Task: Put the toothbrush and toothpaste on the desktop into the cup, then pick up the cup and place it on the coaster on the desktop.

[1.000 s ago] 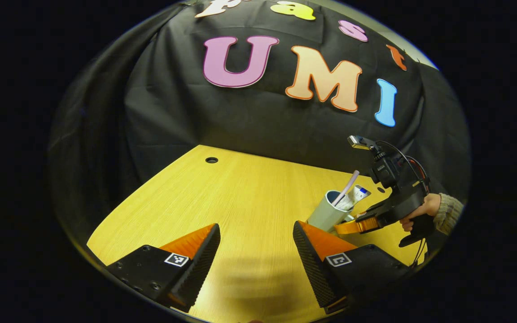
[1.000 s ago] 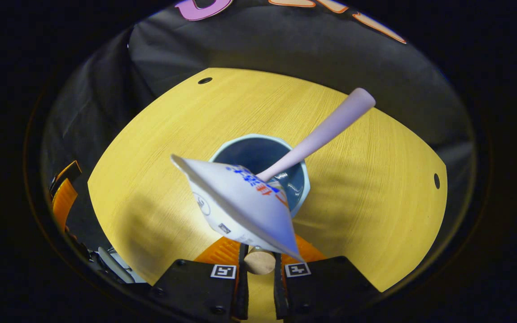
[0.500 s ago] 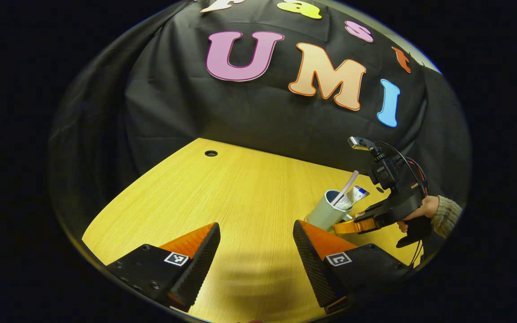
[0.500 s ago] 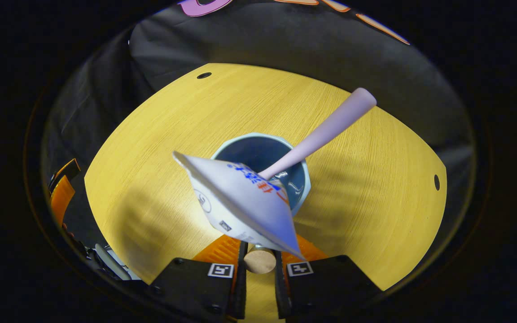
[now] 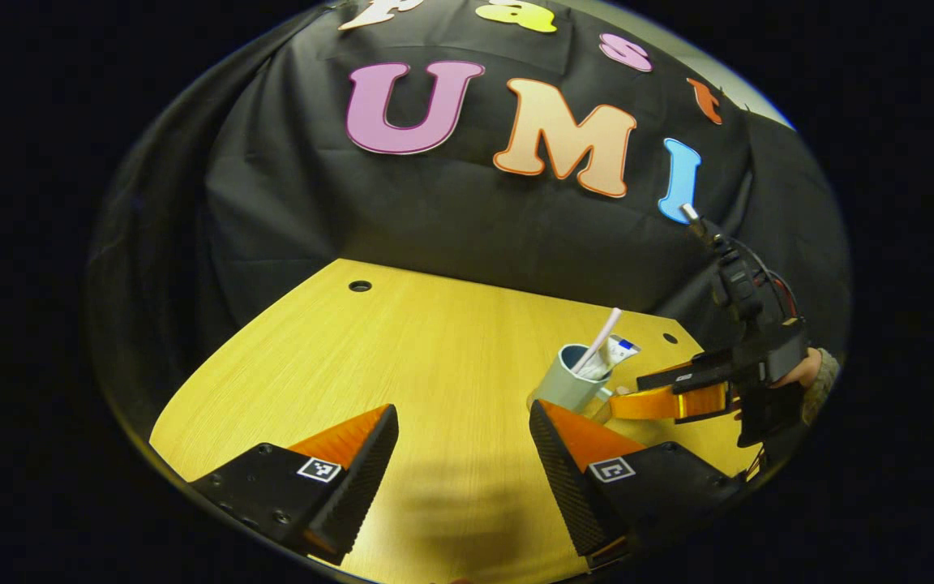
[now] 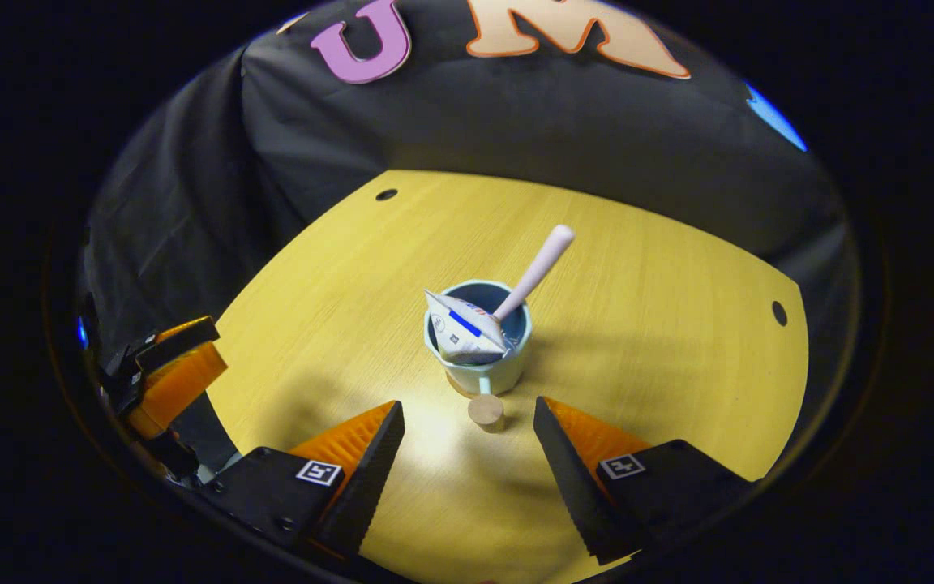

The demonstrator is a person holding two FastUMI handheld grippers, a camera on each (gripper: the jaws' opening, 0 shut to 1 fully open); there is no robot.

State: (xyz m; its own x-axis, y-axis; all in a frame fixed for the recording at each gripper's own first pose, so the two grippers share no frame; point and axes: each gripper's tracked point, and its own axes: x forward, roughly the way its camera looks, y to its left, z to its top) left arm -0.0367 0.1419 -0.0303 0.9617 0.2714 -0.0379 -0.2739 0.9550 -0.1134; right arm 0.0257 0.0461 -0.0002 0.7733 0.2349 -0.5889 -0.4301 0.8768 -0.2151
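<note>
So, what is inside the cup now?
Inside the cup stand the toothpaste and the toothbrush, both sticking out above the rim. Their lower ends and the cup's bottom are covered from sight.

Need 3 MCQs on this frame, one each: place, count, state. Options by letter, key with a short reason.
1. Where is the toothpaste tube?
A. flat on the desktop
B. in the cup, beside the toothbrush
C. held in the left tool

2. How many round holes show in the desktop in the right gripper view?
A. two
B. none
C. five

3. What state is the right tool in?
A. shut on the cup handle
B. shut on the toothbrush
C. open, holding nothing

Key:
1 B: the tube stands in the pale blue cup with the pink toothbrush.
2 A: one sits at the far left, one at the right edge.
3 C: its fingers stand wide apart, short of the cup's wooden handle.
</note>
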